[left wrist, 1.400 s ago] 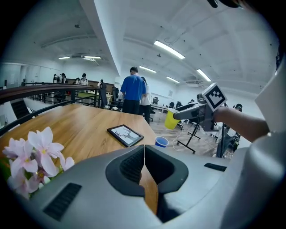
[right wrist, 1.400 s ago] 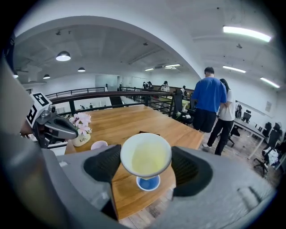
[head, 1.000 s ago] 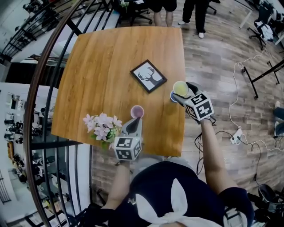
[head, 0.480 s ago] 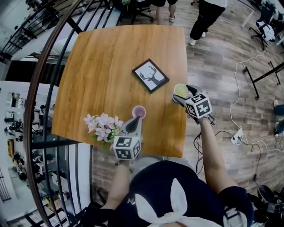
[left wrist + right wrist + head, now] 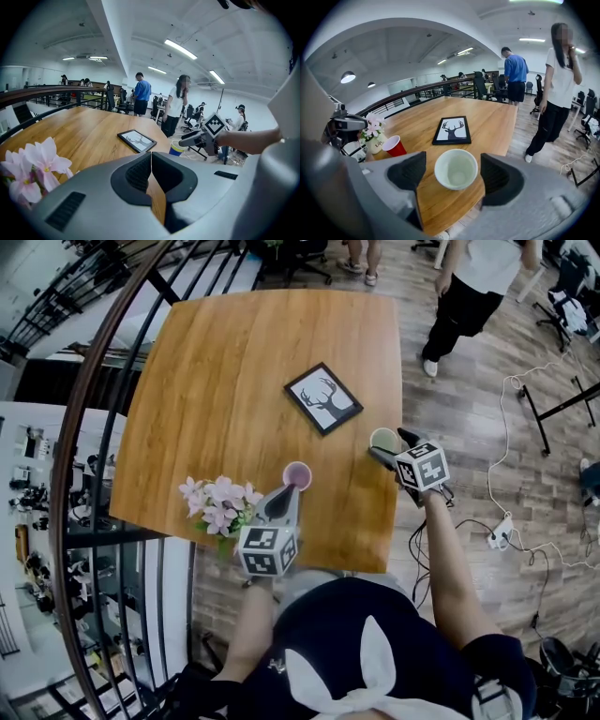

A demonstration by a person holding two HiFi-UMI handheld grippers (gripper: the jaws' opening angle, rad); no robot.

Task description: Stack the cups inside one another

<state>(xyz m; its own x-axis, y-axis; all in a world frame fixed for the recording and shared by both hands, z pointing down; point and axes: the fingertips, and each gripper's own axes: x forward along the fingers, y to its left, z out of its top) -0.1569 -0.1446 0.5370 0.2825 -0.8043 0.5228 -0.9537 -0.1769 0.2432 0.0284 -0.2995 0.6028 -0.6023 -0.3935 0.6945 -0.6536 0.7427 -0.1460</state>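
A pale green cup [image 5: 456, 168] stands near the table's right edge, between the spread jaws of my right gripper [image 5: 453, 174], with a gap on each side. From the left gripper view it sits nested in a blue cup [image 5: 176, 149]. In the head view this pair [image 5: 383, 439] is by the right gripper [image 5: 388, 442]. A red cup [image 5: 297, 474] stands just beyond the tip of my left gripper [image 5: 283, 497], whose jaws meet with nothing between them [image 5: 151, 157]. The red cup [image 5: 394, 146] is hidden in the left gripper view.
A framed deer picture [image 5: 323, 397] lies in the table's middle right. A vase of pink flowers [image 5: 217, 505] stands at the near left edge beside the left gripper. People stand on the floor beyond the table [image 5: 469, 292]. A black railing [image 5: 84, 409] curves along the left.
The green cup has come down into the blue cup, which showed beside it a second ago. The right gripper now stands open round it. The left gripper has stayed put.
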